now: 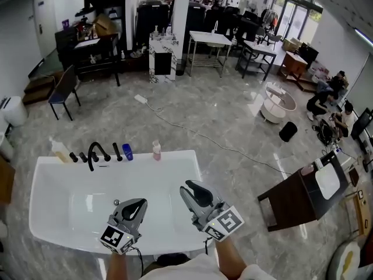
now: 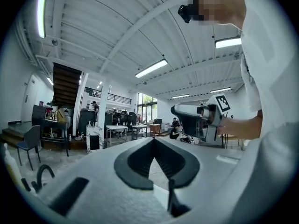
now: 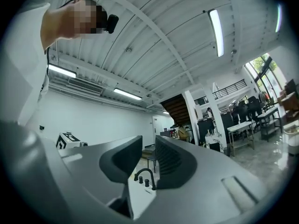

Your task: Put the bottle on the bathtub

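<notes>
The white bathtub (image 1: 180,162) fills the lower part of the head view. On its far rim stand a cream bottle (image 1: 59,150), a black faucet (image 1: 96,154), a small blue bottle (image 1: 127,152) and a pink bottle (image 1: 156,150). Both grippers hover over the basin near the front rim and hold nothing. My left gripper (image 1: 141,203) has its tips touching, as the left gripper view shows (image 2: 153,140). My right gripper (image 1: 189,186) stands slightly parted (image 3: 148,146), and the faucet (image 3: 145,177) shows through the gap.
A dark wooden stand (image 1: 303,196) stands right of the tub. A white cable (image 1: 192,134) runs across the marble floor behind it. A chair (image 1: 62,90) is at the back left, white tables (image 1: 210,39) further back, and people crouch at the far right (image 1: 326,101).
</notes>
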`<move>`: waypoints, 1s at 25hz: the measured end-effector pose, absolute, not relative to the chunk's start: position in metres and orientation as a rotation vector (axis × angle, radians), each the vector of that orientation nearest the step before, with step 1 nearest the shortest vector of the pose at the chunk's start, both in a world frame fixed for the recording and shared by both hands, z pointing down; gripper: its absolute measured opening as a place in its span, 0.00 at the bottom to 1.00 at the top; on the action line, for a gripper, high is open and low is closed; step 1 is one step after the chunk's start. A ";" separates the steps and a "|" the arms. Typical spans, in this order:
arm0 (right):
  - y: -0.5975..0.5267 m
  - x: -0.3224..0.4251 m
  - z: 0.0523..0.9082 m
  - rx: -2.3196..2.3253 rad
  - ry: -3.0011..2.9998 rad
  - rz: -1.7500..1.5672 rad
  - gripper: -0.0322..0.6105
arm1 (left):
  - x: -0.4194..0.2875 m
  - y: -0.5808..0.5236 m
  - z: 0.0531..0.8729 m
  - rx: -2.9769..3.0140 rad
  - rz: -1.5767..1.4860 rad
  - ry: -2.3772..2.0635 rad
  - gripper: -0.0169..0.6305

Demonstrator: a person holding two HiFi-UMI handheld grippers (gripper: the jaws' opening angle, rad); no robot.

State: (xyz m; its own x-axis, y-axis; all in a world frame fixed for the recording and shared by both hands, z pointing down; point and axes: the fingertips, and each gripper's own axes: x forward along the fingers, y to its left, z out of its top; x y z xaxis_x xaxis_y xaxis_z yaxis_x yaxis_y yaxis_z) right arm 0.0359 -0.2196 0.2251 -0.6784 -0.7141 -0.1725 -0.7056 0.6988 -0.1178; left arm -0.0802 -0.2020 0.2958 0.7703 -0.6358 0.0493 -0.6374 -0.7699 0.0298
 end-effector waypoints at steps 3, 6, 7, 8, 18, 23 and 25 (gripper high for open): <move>-0.217 0.035 0.230 -1.153 2.674 -0.090 0.09 | -0.075 -0.204 0.292 2.903 0.021 -1.063 0.03; -0.216 0.027 0.235 -1.140 2.694 -0.087 0.06 | -0.067 -0.204 0.282 2.943 -0.010 -1.034 0.03; -0.216 0.025 0.236 -1.132 2.704 -0.087 0.06 | -0.065 -0.204 0.280 2.955 -0.009 -1.025 0.03; -0.215 0.024 0.236 -1.125 2.713 -0.086 0.06 | -0.065 -0.203 0.278 2.962 -0.005 -1.022 0.03; -0.204 0.011 0.234 -1.047 2.770 -0.076 0.06 | -0.079 -0.198 0.273 2.941 -0.022 -1.062 0.03; -0.204 0.013 0.233 -1.048 2.775 -0.067 0.06 | -0.083 -0.197 0.273 2.937 -0.020 -1.075 0.03; -0.206 0.016 0.231 -1.052 2.764 -0.073 0.06 | -0.085 -0.197 0.274 2.933 -0.015 -1.081 0.03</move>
